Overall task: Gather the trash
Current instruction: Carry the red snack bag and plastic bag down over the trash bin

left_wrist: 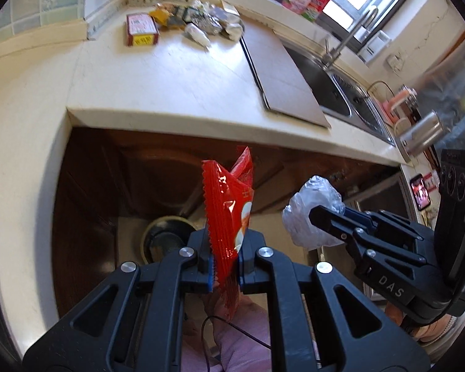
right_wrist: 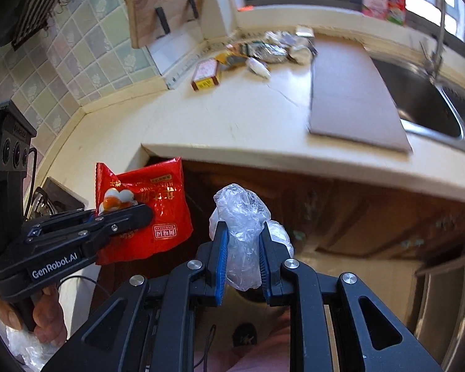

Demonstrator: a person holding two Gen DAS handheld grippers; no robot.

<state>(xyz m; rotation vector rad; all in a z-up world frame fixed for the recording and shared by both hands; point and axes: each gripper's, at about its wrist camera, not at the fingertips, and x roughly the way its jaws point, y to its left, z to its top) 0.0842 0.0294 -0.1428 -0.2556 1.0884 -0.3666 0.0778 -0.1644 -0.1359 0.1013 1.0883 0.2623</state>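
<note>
My left gripper (left_wrist: 225, 241) is shut on a red snack wrapper (left_wrist: 229, 198), which stands up between its blue pads, below the counter's front edge. In the right wrist view the same left gripper (right_wrist: 139, 214) holds the wrapper (right_wrist: 164, 217) at the left. My right gripper (right_wrist: 243, 235) is shut on a crumpled clear plastic bag (right_wrist: 241, 210). It also shows to the right in the left wrist view (left_wrist: 322, 217), with the plastic bag (left_wrist: 316, 192) bulging past its fingers. More trash (left_wrist: 201, 21) lies piled at the counter's back corner, next to a red and yellow box (left_wrist: 141, 29).
A cream counter (left_wrist: 170, 83) carries a flat cardboard sheet (left_wrist: 282, 74) beside a steel sink (left_wrist: 325, 83) with a tap. Brown cabinet doors run below. A round dark container (left_wrist: 162, 238) sits on the floor under my left gripper. A hand grips the left tool's handle (right_wrist: 46, 319).
</note>
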